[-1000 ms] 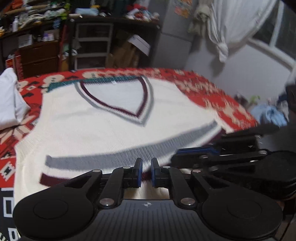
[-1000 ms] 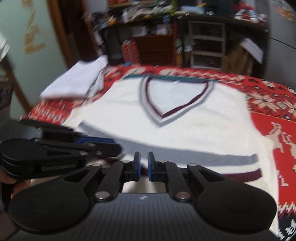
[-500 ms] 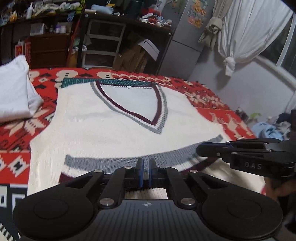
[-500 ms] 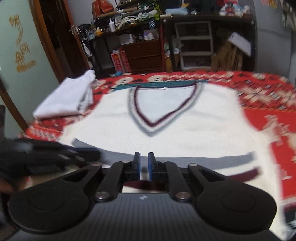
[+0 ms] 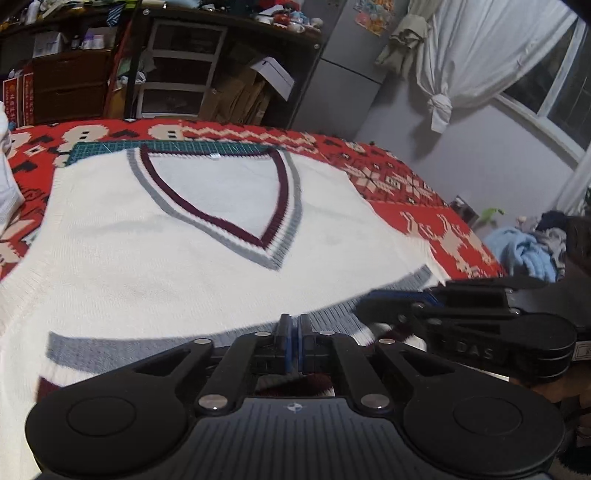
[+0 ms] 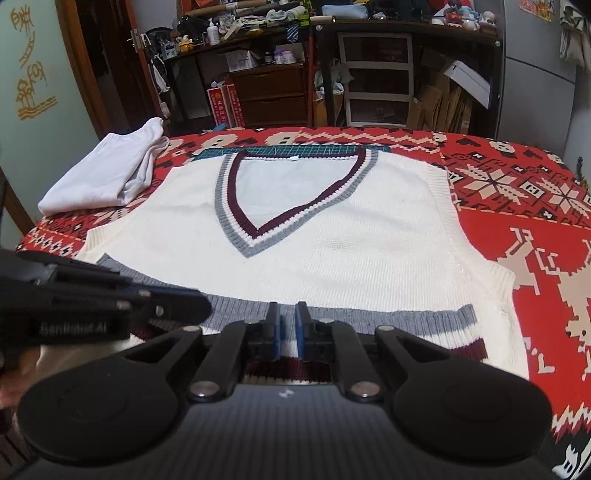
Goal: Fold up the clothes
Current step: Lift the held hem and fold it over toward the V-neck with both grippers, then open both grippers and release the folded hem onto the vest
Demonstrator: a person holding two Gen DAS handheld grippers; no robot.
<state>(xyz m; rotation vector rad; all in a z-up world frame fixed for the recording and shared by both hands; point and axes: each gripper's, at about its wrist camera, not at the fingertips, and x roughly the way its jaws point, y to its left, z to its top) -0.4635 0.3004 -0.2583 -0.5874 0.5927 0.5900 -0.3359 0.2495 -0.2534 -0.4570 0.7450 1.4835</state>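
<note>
Upper left of my right view, a pale green wall (image 6: pixel 33 66) bears gold characters, with a dark wooden door frame (image 6: pixel 79 62) beside it; along the top runs a cluttered dark shelf (image 6: pixel 406 26) over a white drawer unit (image 6: pixel 375 79) and a brown wooden chest (image 6: pixel 271 96); in my left view a grey fridge (image 5: pixel 347 70) stands at top centre; upper right, a knotted white curtain (image 5: pixel 461 55) hangs by a window (image 5: pixel 554 88); the grey wall (image 5: pixel 480 155) below it looks dim.

I see both wrist cameras low at the vest's (image 5: pixel 207 266) hem, facing its collar; each shows the vest (image 6: pixel 332 236).
</note>
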